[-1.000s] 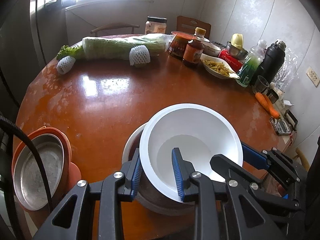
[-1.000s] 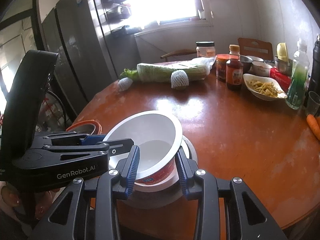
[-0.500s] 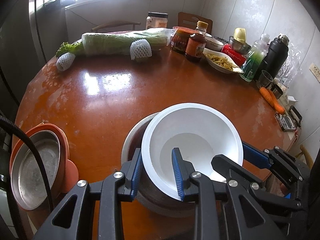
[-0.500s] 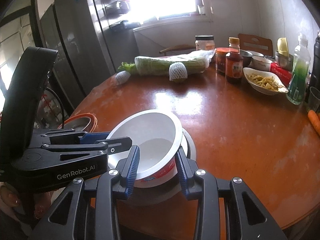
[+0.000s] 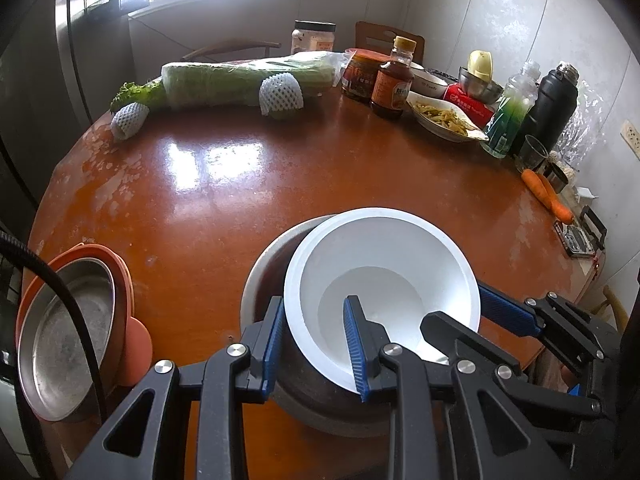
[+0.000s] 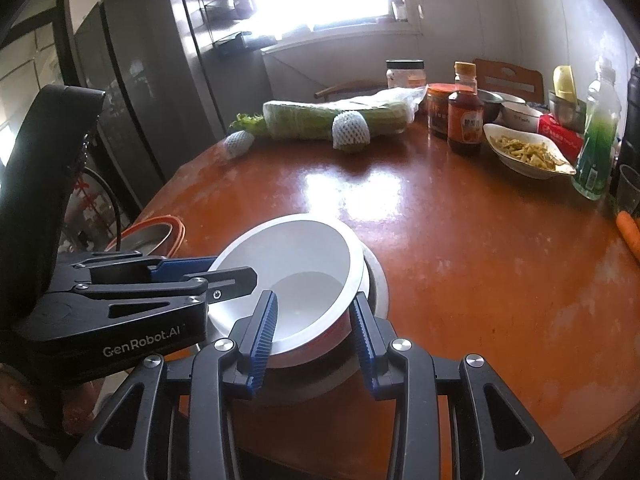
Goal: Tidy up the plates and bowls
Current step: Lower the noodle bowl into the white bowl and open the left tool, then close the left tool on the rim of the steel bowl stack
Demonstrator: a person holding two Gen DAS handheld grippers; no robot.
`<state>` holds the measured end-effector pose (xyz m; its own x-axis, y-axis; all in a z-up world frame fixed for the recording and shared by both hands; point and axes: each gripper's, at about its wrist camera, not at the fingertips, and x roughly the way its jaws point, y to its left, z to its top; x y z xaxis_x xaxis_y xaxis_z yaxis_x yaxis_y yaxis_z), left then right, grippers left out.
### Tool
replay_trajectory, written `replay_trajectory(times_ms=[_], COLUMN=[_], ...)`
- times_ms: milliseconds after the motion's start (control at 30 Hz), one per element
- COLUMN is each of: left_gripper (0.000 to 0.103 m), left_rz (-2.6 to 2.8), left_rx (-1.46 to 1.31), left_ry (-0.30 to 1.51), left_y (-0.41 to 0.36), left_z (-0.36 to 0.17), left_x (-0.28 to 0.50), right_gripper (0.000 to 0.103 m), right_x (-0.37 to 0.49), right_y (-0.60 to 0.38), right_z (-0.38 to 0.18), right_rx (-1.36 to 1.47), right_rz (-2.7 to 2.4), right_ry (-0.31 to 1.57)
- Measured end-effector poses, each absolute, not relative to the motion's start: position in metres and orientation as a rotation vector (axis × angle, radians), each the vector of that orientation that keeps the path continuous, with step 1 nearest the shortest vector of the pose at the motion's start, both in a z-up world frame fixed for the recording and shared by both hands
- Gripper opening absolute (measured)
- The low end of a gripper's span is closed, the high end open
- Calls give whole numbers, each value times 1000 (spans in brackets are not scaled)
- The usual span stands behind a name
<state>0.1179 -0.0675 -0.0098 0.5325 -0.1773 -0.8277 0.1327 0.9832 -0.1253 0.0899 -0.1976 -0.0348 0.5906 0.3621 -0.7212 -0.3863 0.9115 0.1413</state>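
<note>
Both grippers, left (image 5: 314, 344) and right (image 6: 314, 334), clamp the white bowl's (image 5: 380, 276) rim; it tilts, mouth up, inside a metal bowl (image 5: 264, 264).

bowl (image 5: 380, 280) tilted in metal basin (image 5: 272, 264) on table (image 5: 240, 184), nested dishes (image 5: 68, 320) left, cabbage (image 5: 240, 82) behind

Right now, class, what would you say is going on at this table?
A person holds a gripper in each hand. The left gripper and right gripper each straddle the rim of a tilted white bowl sitting in a metal bowl on the round table. Whether it is being set in or lifted out is unclear.
</note>
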Motion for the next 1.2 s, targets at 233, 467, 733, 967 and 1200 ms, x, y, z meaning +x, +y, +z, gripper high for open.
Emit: replay_trajectory(times_ms=[233,467,733,967,1200], left_gripper=[30,30,30,34,44], left_rz=[-190,-184,-183,-171,-152], left_rx=[-53,-50,-52,-58,-63], left_ry=[998,1002,996,979,961], left_y=[-67,-64,-61,-55,-49], left_z=[-11,-14,-11,-4,4], left_x=[118,118,117,113,109], right_gripper=[41,47,49,53,60], right_x=[91,91,93,91,90], right_y=[-198,-200,-203,-206,-208], right_z=[-36,-37,-33,-26,-20], right_rx=[-35,-31,-23,-17,-11], right_rz=[430,421,412,409,404], right_ry=[831,835,830,813,804])
